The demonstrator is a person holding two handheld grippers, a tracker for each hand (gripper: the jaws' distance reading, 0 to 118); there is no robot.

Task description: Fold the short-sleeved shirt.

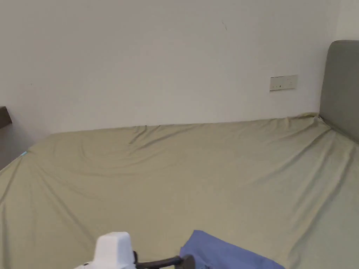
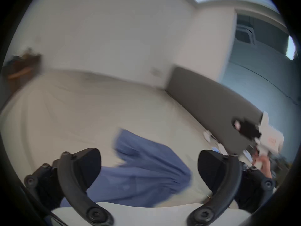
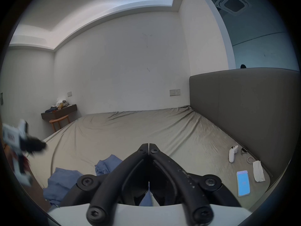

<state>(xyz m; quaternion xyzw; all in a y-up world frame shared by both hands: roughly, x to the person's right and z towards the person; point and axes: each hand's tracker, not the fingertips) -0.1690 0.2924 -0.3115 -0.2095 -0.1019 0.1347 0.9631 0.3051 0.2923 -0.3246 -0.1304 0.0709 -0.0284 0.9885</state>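
My left gripper [image 2: 149, 169] gapes wide and empty above the blue shirt [image 2: 140, 172], which lies crumpled low in the frame on the bed sheet [image 2: 84, 115]. My right gripper [image 3: 149, 145] has its jaws closed tip to tip, with no cloth between the tips. The bunched layers are the risk: I might pinch two together and drag the heap instead of spreading it.

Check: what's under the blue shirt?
The shirt lies crumpled on the beige bedsheet. Sheet shows all around it; whatever sits directly beneath the cloth is covered.
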